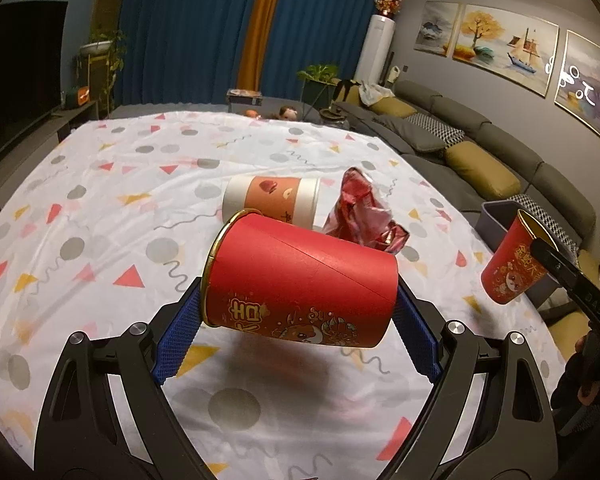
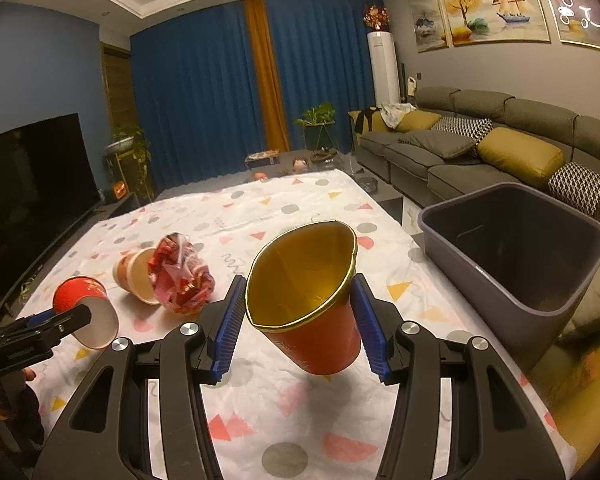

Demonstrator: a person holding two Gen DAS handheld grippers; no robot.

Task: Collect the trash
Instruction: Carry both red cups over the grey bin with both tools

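Observation:
My left gripper (image 1: 298, 312) is shut on a red paper cup (image 1: 300, 280), held sideways above the patterned tablecloth (image 1: 100, 208); the same cup (image 2: 86, 306) shows at the left of the right wrist view. My right gripper (image 2: 298, 320) is shut on a second red cup with a gold lining (image 2: 304, 280), squeezed oval, rim towards the camera; that cup (image 1: 514, 264) also appears at the right of the left wrist view. On the cloth lie a white and orange cup (image 1: 270, 200) on its side and a crumpled red wrapper (image 1: 362, 216) beside it.
A grey bin (image 2: 512, 248) stands off the table's right edge, open and tilted towards me. A grey sofa with yellow cushions (image 2: 520, 152) runs along the right wall. A television (image 2: 32, 184) is at the left, blue curtains (image 2: 204, 100) at the back.

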